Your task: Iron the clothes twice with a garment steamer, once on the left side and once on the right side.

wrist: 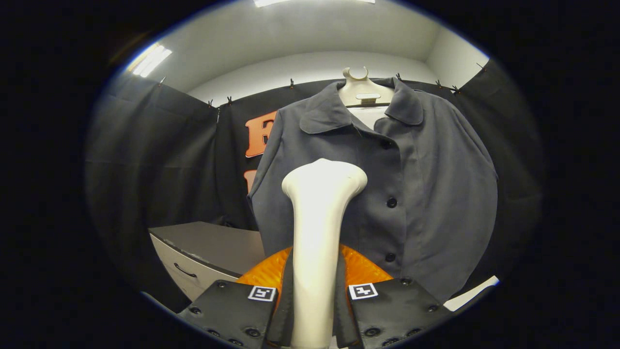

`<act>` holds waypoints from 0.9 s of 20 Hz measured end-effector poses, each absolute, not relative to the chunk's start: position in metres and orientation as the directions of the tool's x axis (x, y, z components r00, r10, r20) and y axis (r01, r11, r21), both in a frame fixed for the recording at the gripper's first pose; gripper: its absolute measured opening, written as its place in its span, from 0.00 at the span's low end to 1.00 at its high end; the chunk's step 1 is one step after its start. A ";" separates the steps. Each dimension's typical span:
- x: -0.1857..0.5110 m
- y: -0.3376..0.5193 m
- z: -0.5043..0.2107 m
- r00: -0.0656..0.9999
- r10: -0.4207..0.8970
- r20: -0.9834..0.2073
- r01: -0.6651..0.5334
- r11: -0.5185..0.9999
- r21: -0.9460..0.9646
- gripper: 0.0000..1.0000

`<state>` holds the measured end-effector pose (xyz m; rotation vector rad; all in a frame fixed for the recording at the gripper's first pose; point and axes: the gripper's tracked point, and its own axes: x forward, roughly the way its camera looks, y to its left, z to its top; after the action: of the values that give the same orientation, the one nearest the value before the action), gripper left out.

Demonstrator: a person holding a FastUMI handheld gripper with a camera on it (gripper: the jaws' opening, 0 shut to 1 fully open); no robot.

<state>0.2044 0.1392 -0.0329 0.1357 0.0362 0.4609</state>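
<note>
A white garment steamer (319, 228) stands upright between my fingers, its handle pinched on both sides, its wide head (324, 177) at the top. My gripper (314, 295) is shut on that handle. Just beyond the head hangs a dark grey buttoned jacket (416, 194) on a cream mannequin bust (362, 89). The steamer head lies over the jacket's left front panel, left of the button row (391, 202); whether it touches the cloth I cannot tell.
A grey cabinet (208, 252) with a drawer handle stands low to the left of the jacket. Black cloth walls close in the booth on both sides. A pale surface edge (472, 293) shows under the jacket's right hem.
</note>
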 end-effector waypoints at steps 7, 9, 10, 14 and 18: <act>0.206 0.143 -0.050 0.908 0.419 -0.027 -0.413 0.903 0.119 0.41; 0.203 0.142 -0.060 0.909 0.415 -0.042 -0.408 0.906 0.114 0.41; 0.200 0.141 -0.064 0.909 0.414 -0.051 -0.406 0.907 0.114 0.41; 0.191 0.140 -0.082 0.908 0.413 -0.072 -0.404 0.907 0.117 0.41; 0.179 0.140 -0.105 0.904 0.415 -0.106 -0.402 0.907 0.124 0.41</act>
<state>0.1792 0.1397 -0.1047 0.1001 0.1313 0.4227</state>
